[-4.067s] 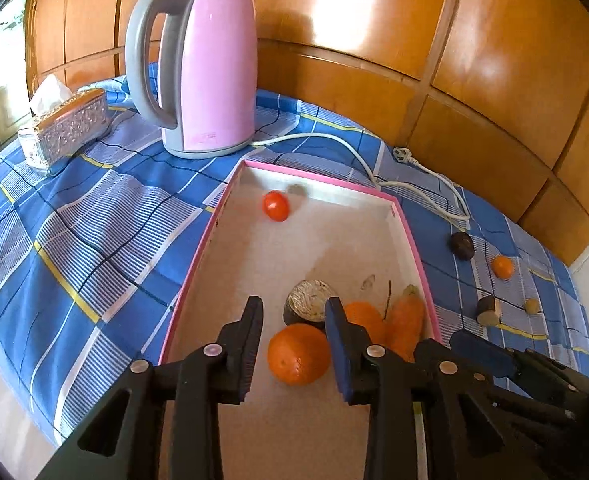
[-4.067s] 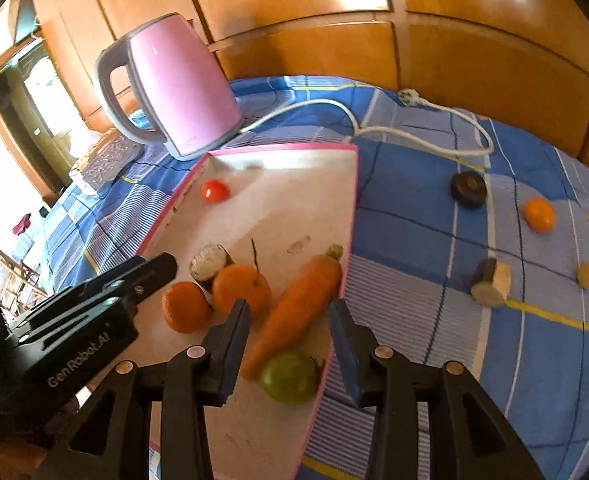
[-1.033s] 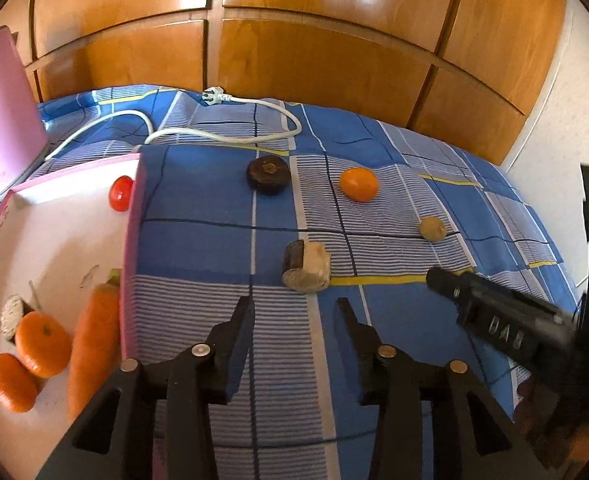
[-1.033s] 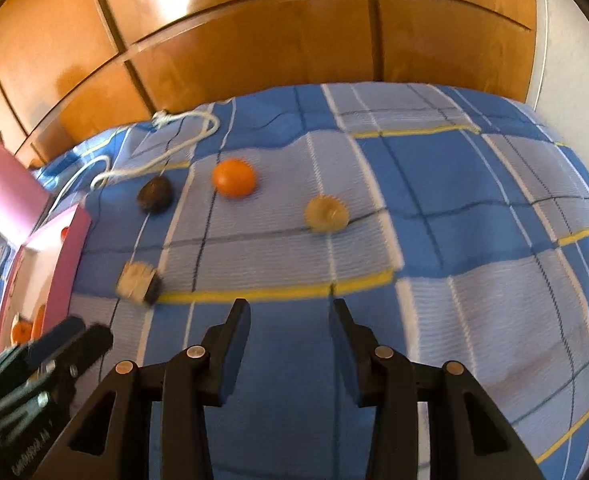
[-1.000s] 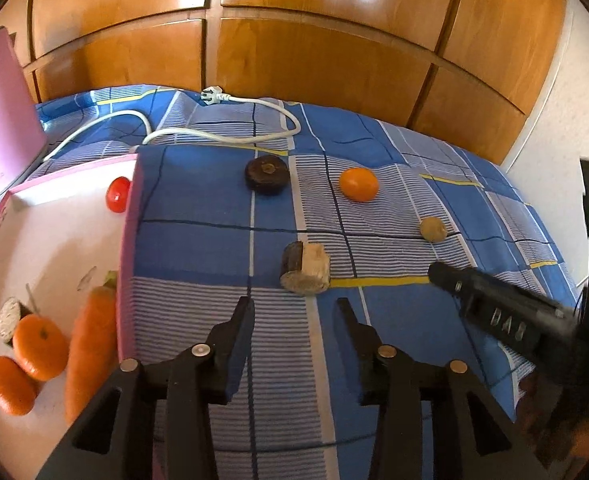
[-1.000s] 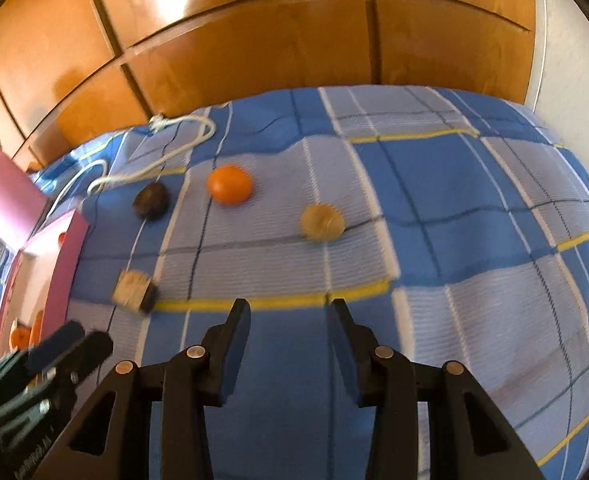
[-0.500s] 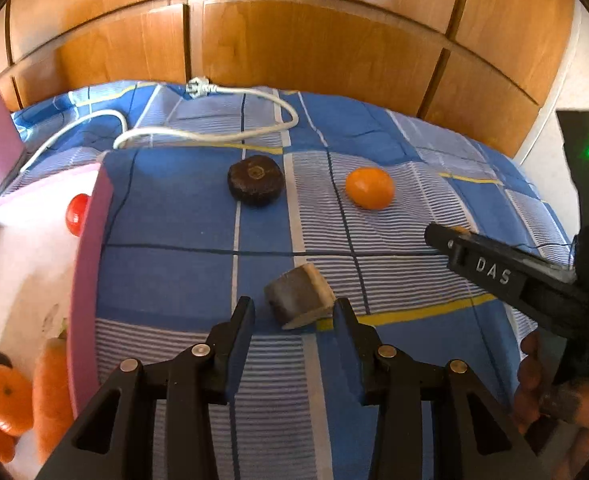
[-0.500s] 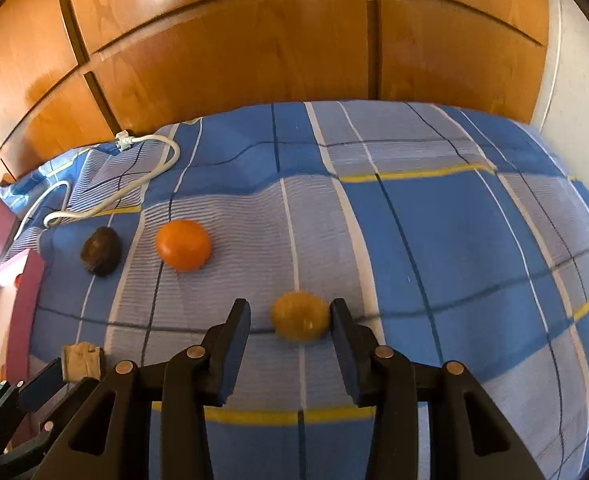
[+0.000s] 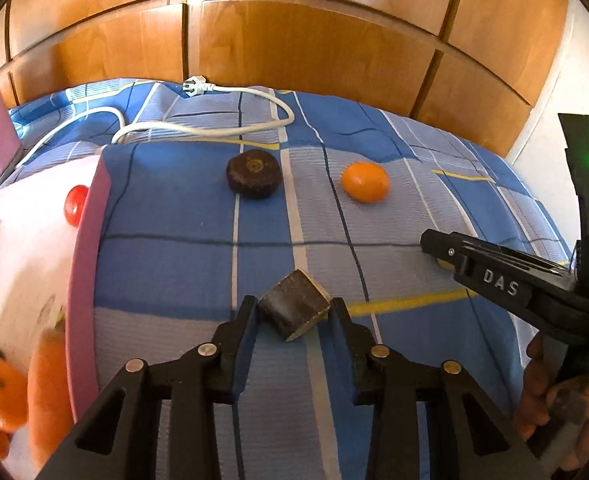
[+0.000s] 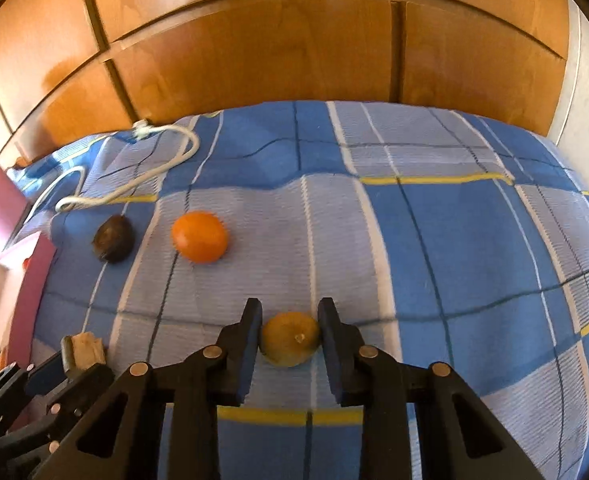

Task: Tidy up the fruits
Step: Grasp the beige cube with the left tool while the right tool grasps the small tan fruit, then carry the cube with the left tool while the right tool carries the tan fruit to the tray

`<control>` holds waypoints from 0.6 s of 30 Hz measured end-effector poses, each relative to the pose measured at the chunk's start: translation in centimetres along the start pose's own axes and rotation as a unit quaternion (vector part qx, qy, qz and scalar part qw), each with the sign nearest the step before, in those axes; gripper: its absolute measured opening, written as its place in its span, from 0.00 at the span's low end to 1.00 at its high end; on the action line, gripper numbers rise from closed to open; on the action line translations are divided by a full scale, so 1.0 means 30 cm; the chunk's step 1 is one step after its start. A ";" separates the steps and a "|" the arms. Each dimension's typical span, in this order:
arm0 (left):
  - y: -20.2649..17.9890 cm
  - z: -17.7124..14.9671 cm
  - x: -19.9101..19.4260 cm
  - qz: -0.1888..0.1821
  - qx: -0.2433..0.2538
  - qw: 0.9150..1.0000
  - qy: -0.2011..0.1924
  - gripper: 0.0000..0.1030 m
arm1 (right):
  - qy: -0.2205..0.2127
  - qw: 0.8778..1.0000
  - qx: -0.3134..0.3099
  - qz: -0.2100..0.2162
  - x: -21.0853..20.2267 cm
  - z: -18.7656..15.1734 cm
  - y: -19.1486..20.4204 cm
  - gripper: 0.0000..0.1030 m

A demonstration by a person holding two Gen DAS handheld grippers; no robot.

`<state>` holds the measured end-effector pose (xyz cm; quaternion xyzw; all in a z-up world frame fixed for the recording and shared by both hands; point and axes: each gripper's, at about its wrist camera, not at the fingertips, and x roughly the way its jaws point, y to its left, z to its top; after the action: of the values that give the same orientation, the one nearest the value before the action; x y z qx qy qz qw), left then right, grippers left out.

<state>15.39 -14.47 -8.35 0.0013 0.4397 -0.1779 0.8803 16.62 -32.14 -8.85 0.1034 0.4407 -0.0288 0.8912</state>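
Both grippers are bracketing targets on the bedspread [image 10: 454, 220] right of the pink tray [image 9: 82, 280]: left gripper [image 9: 292, 312] sitting open around the cut brown chunk [image 9: 294, 310], right gripper [image 10: 290, 334] open around the small yellowish fruit [image 10: 290, 338], neither clamping, presumably lining up simultaneous grabs.

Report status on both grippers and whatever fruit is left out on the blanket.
Left gripper open, straddling cut brown chunk. Right gripper open around small yellow-brown fruit. Orange and dark round fruit loose on blanket. Nothing blocking.
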 end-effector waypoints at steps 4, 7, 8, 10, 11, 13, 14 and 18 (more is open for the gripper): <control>-0.009 -0.045 -0.030 0.000 0.000 1.000 -0.003 0.35 | 0.013 0.999 -0.002 0.031 -0.042 -0.058 0.007 0.29; -0.018 -0.080 -0.055 -0.001 -0.002 1.000 -0.004 0.35 | 0.015 0.999 -0.012 0.041 -0.075 -0.106 0.028 0.29; -0.022 -0.092 -0.065 -0.001 0.000 1.000 -0.005 0.35 | 0.014 0.999 -0.017 0.042 -0.091 -0.131 0.038 0.29; -0.030 -0.113 -0.080 -0.003 0.003 1.000 -0.004 0.35 | 0.013 0.999 -0.019 0.045 -0.112 -0.160 0.048 0.29; -0.035 -0.126 -0.089 -0.005 0.006 1.000 -0.003 0.35 | 0.013 0.999 -0.018 0.049 -0.125 -0.178 0.050 0.29; -0.045 -0.147 -0.105 -0.007 0.009 1.000 -0.002 0.35 | 0.013 0.998 -0.014 0.056 -0.150 -0.213 0.050 0.29; -0.053 -0.158 -0.113 -0.009 0.010 1.000 -0.001 0.35 | 0.013 0.998 -0.012 0.059 -0.162 -0.231 0.049 0.29; -0.085 -0.210 -0.145 -0.012 0.027 1.000 -0.003 0.35 | 0.015 0.998 -0.008 0.067 -0.194 -0.275 0.048 0.29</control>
<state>7.33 -14.51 -8.44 0.0192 0.4320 -0.2004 0.8791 6.84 -29.23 -8.87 0.1256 0.4461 0.0359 0.8854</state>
